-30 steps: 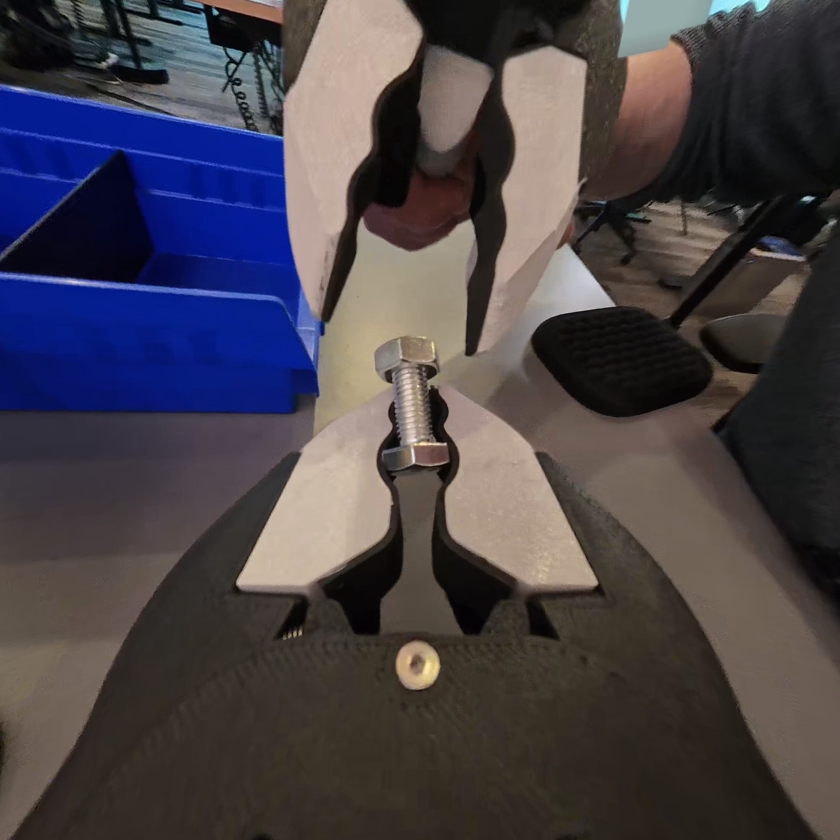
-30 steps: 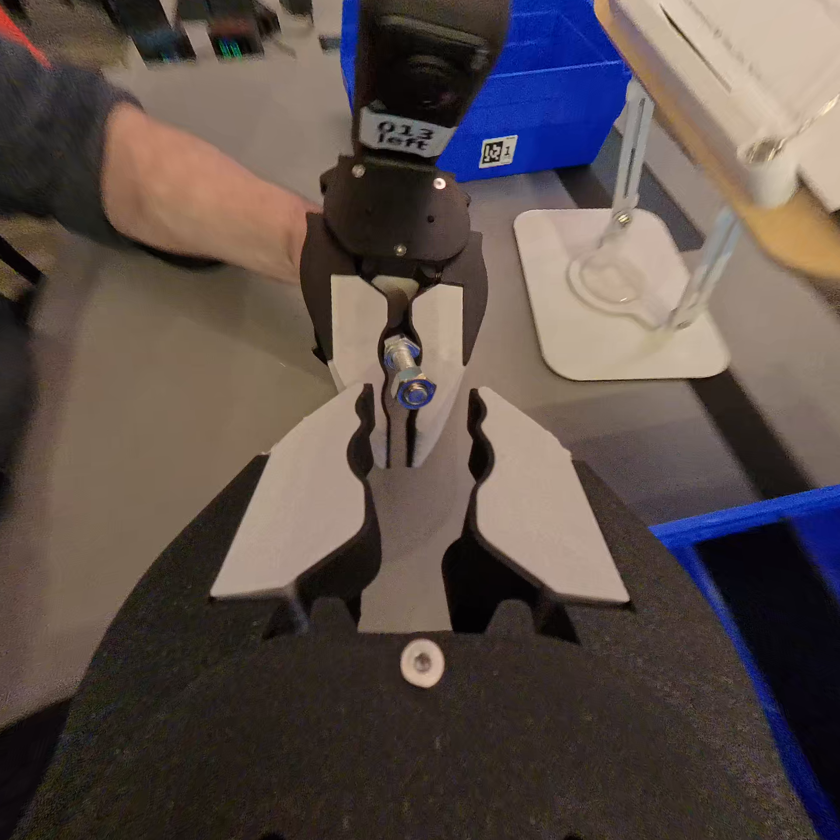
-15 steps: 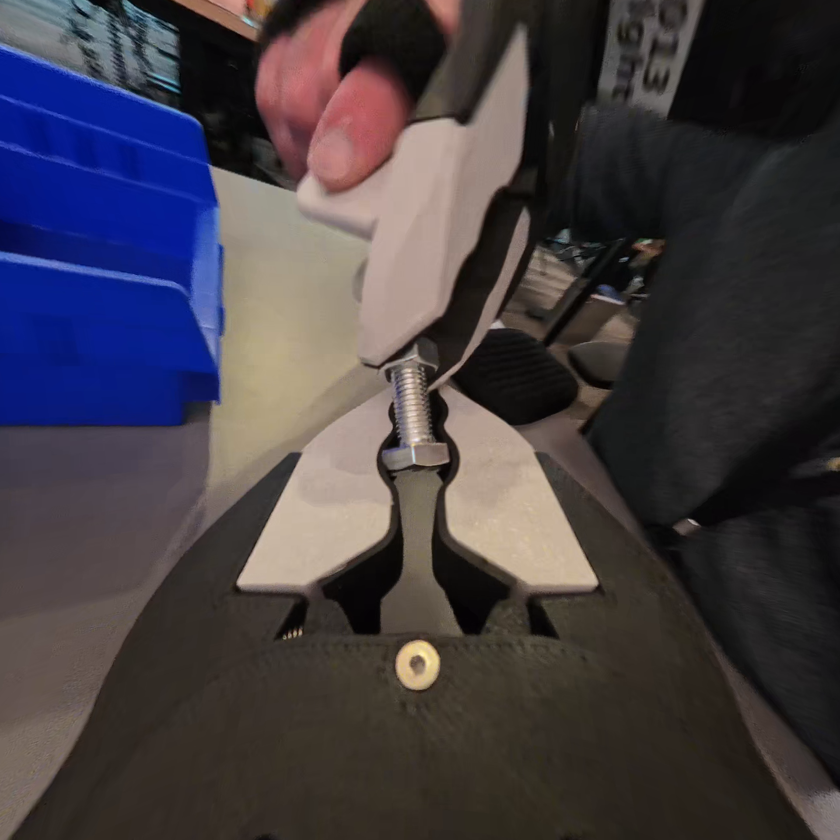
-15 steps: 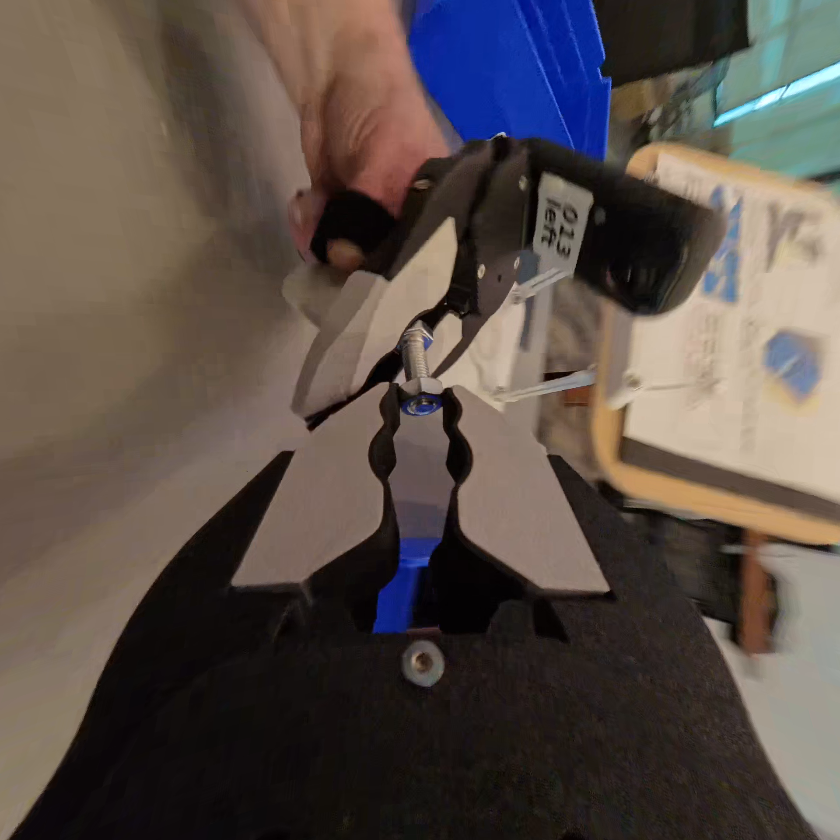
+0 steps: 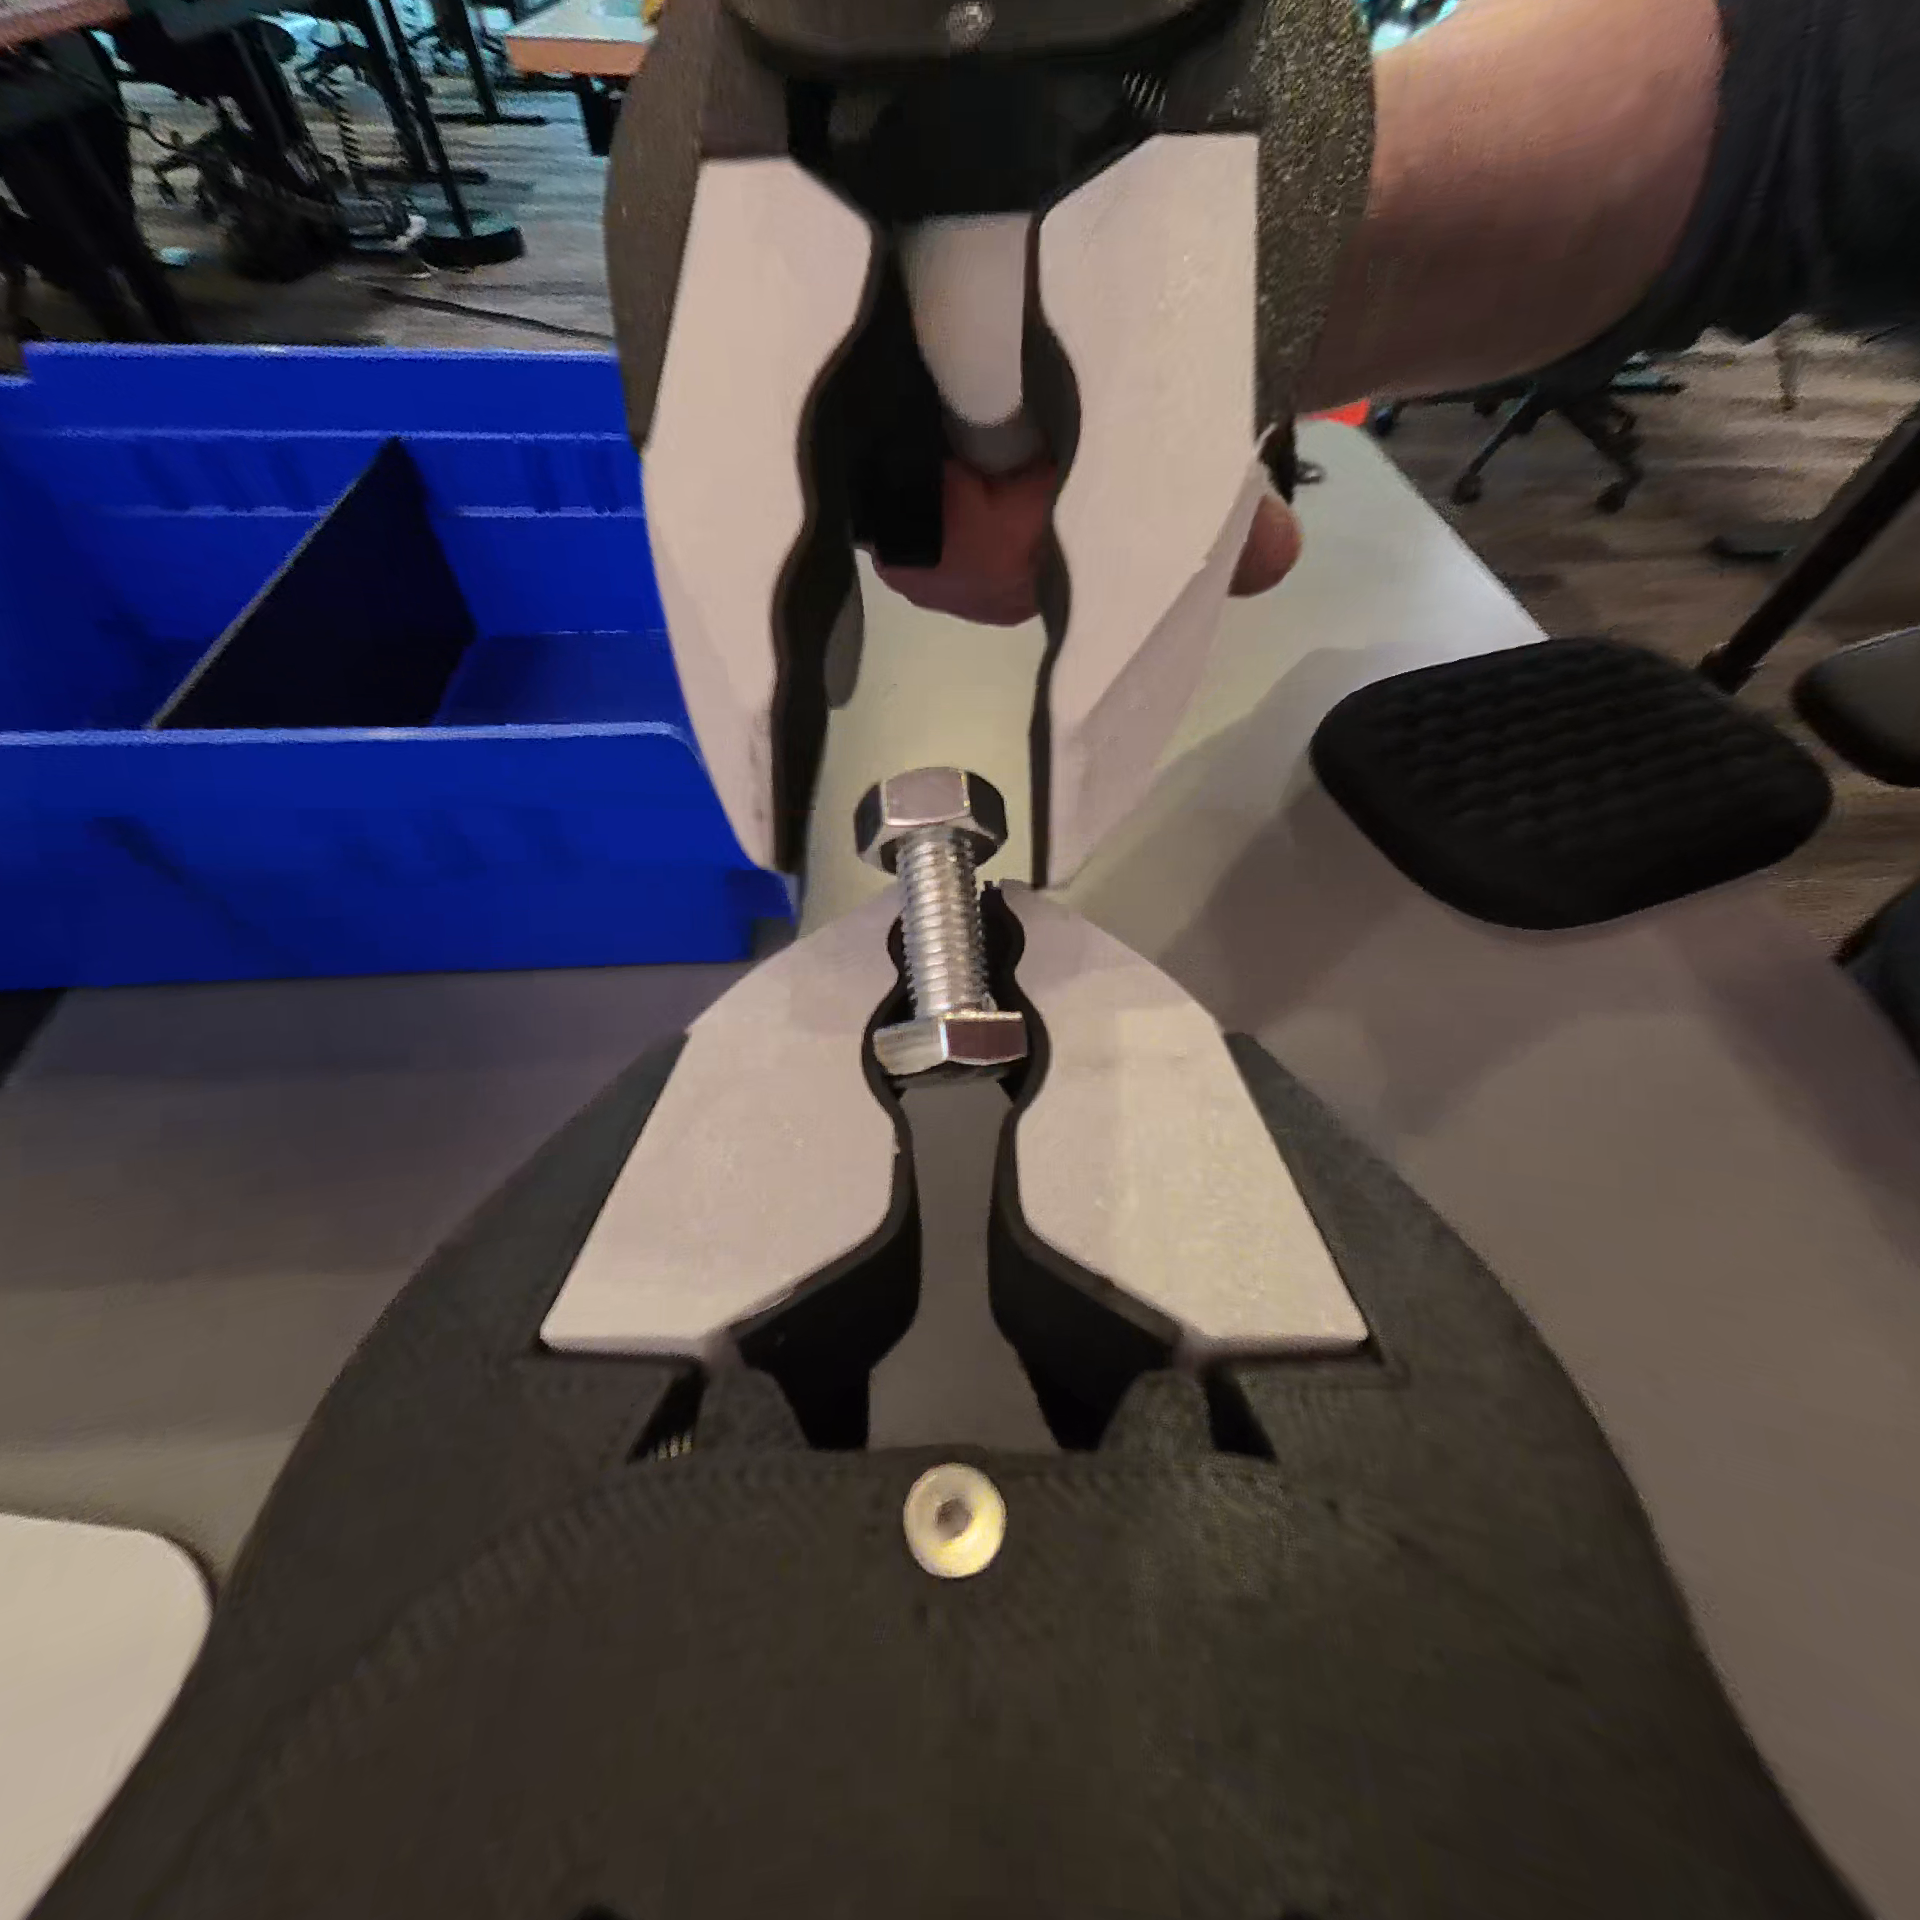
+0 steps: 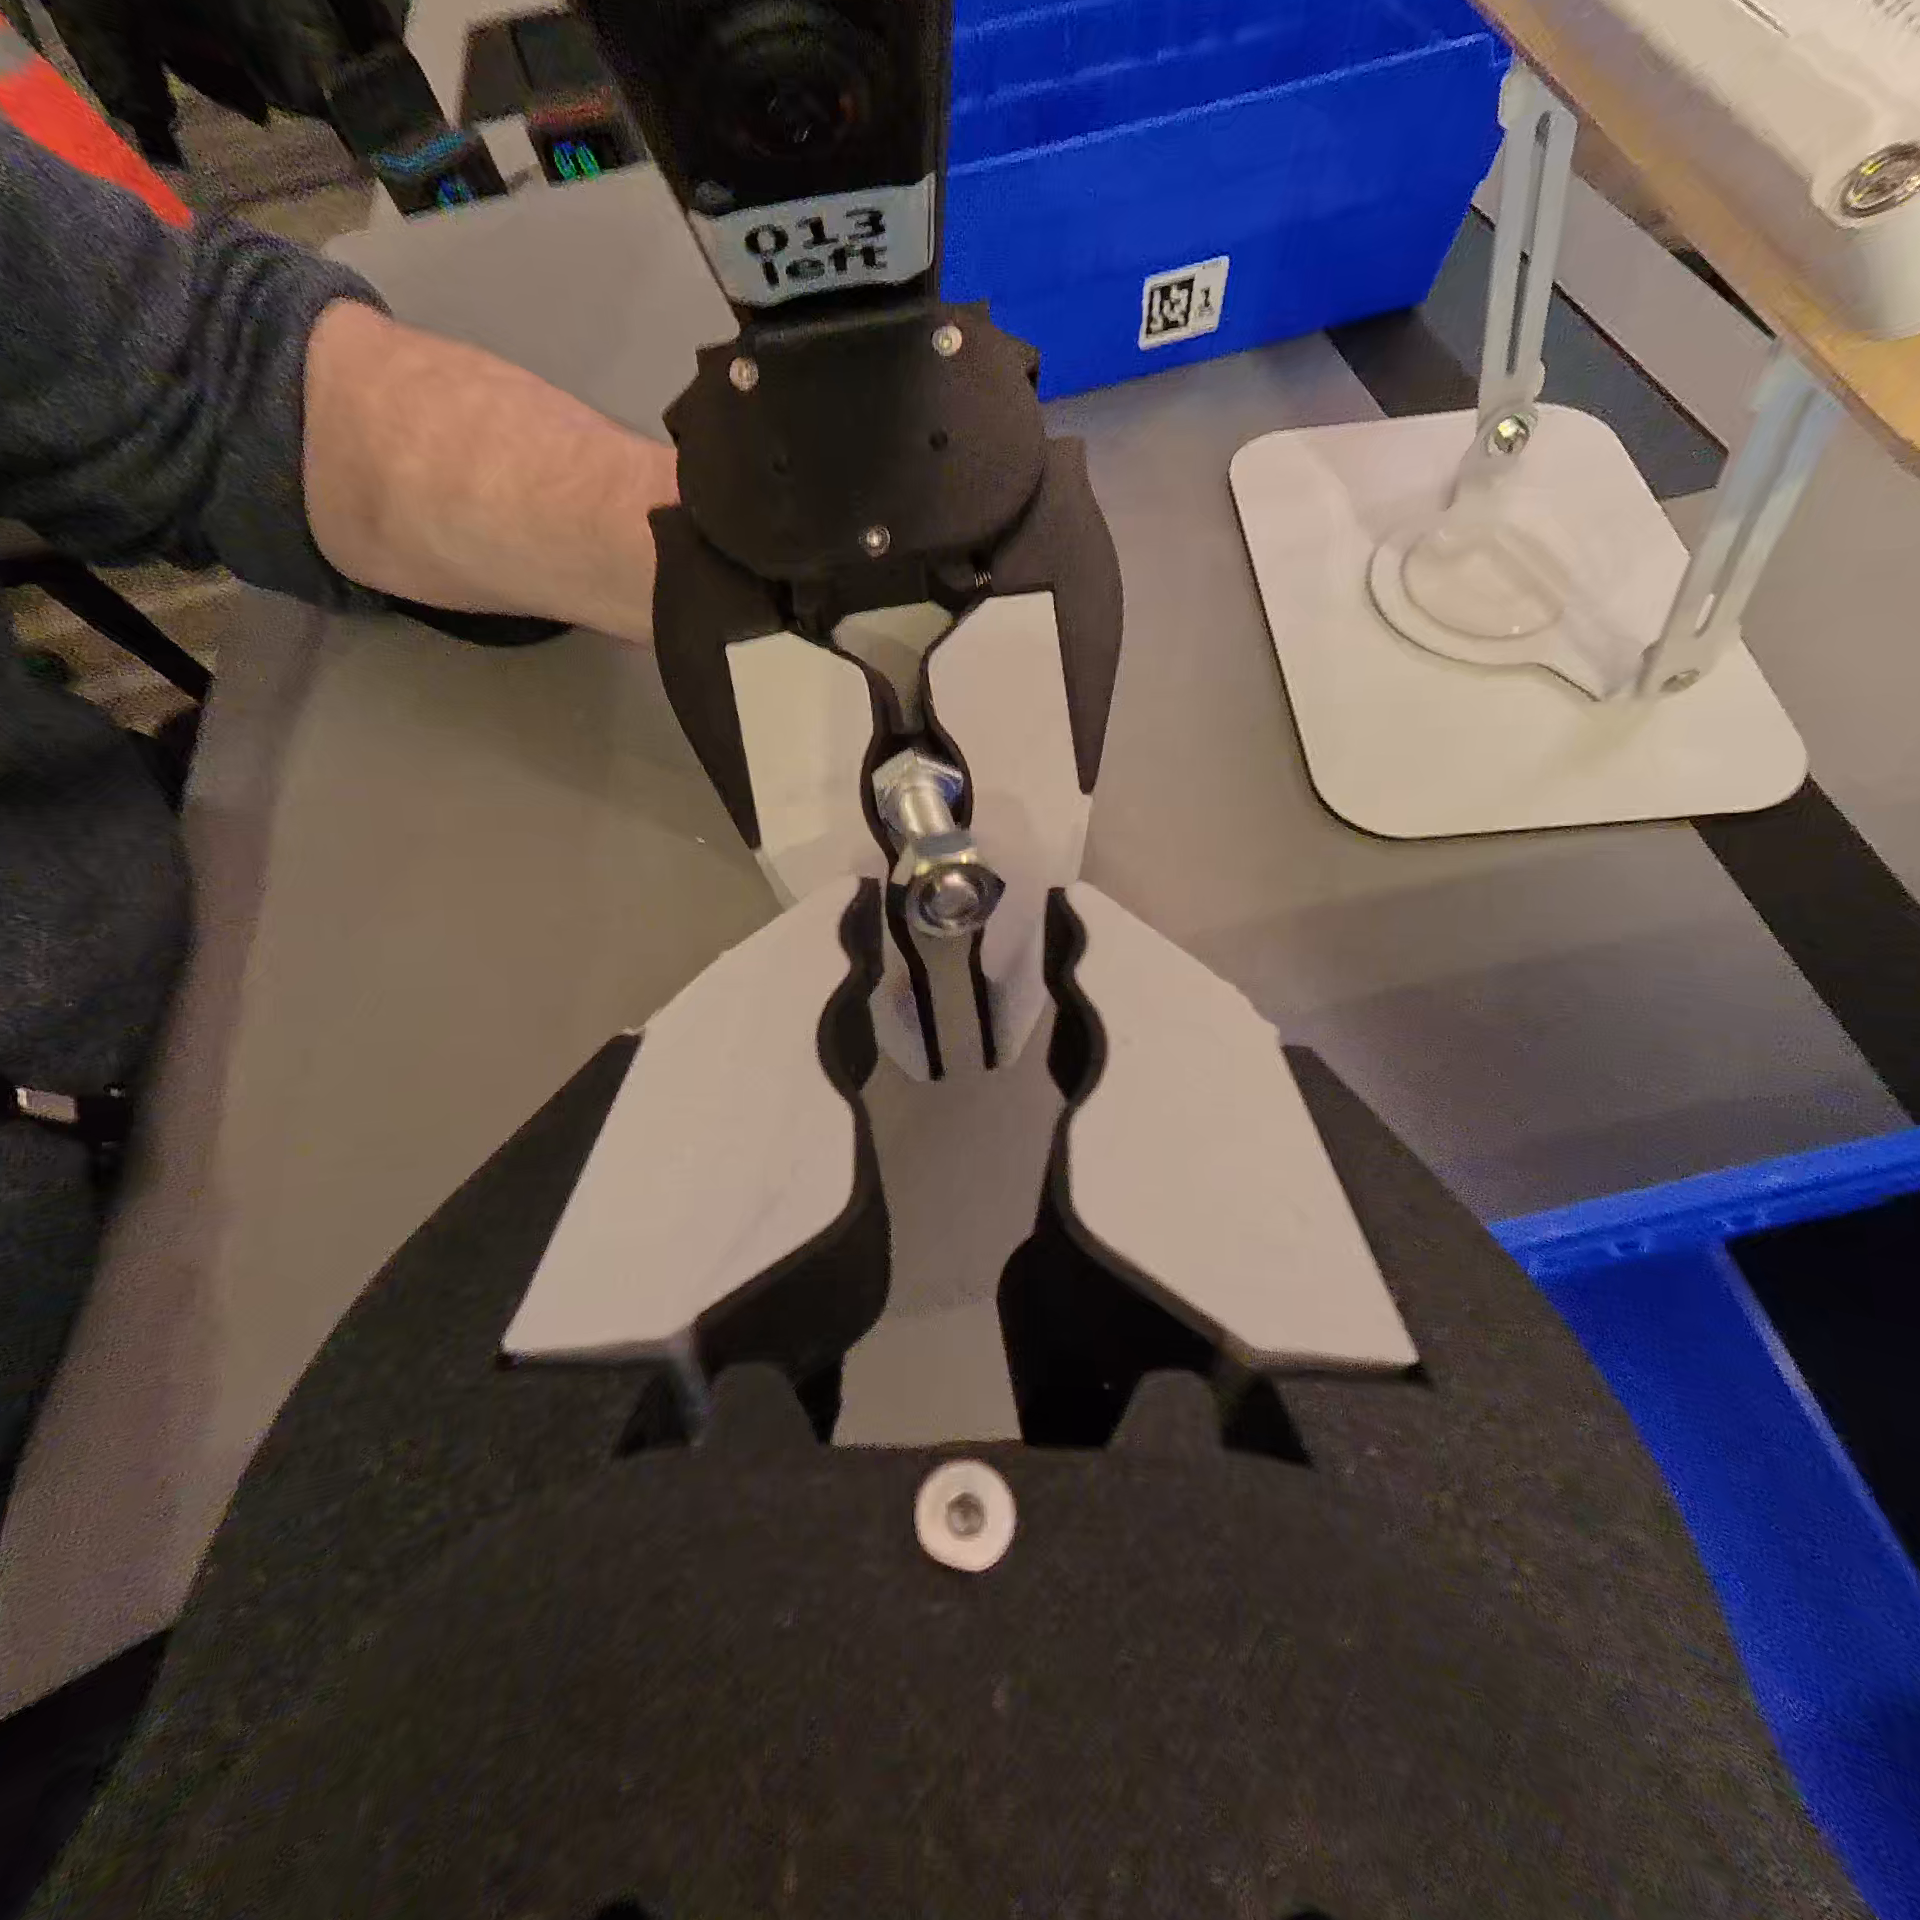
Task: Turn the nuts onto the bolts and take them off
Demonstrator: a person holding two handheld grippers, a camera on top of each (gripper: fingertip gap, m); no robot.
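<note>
My left gripper is shut on a silver bolt, with the bolt head seated in the notch between its fingers. The threaded shaft points forward, and a hex nut sits at its far end. My right gripper faces it from above, open, with one fingertip on each side of the nut and a small gap to each. In the right wrist view, my right gripper is open around the nut, seen end-on. The left gripper holds the bolt opposite.
A blue divided bin stands to the left on the grey table. A black textured pad is at the right. In the right wrist view there are a white stand base, a blue bin behind and another at the lower right. Only a small space, under 4 cm, lies between the two pairs of fingers.
Half a second ago my right gripper was shut on the nut and rolled sideways. It has now let go, rolled back level and opened around the nut. My left gripper still holds the bolt.
</note>
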